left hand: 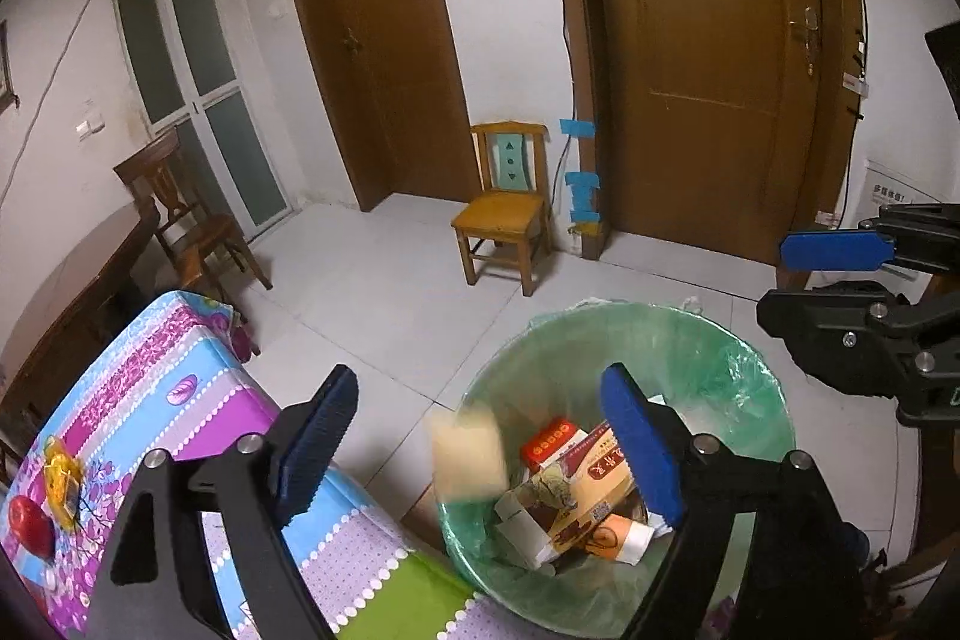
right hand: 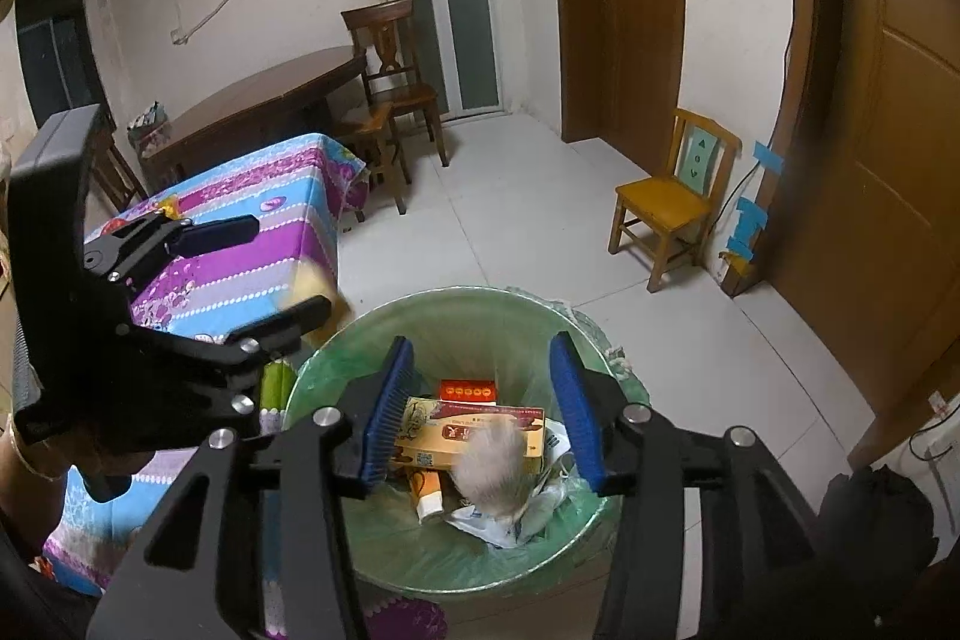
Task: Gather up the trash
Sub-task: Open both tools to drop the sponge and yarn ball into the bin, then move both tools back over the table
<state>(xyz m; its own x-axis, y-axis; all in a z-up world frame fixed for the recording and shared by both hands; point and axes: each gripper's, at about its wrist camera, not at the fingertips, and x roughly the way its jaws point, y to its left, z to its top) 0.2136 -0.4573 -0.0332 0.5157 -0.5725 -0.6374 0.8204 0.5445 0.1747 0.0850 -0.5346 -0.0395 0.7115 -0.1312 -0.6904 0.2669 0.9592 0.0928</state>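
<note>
A bin lined with a green bag (left hand: 600, 310) stands on the floor beside the table and holds several cartons and wrappers (left hand: 576, 496). My left gripper (left hand: 477, 382) hangs open above its near-left rim. A blurred tan piece (left hand: 468, 454) is in the air between its fingers, touching neither pad. My right gripper (right hand: 483, 346) is open over the bin (right hand: 456, 292), and a blurred white crumpled wad (right hand: 495, 466) is below it, above the cartons, clear of both pads. Each gripper shows in the other's view: the right one (left hand: 774, 280), the left one (right hand: 288, 265).
The table with a striped purple and blue cloth (left hand: 180, 388) carries a red apple (left hand: 27, 523) and a yellow wrapper (left hand: 60, 472). A small yellow chair (left hand: 504, 208) stands by brown doors (left hand: 708, 58). A dark wooden table and chair (right hand: 384, 64) stand further back.
</note>
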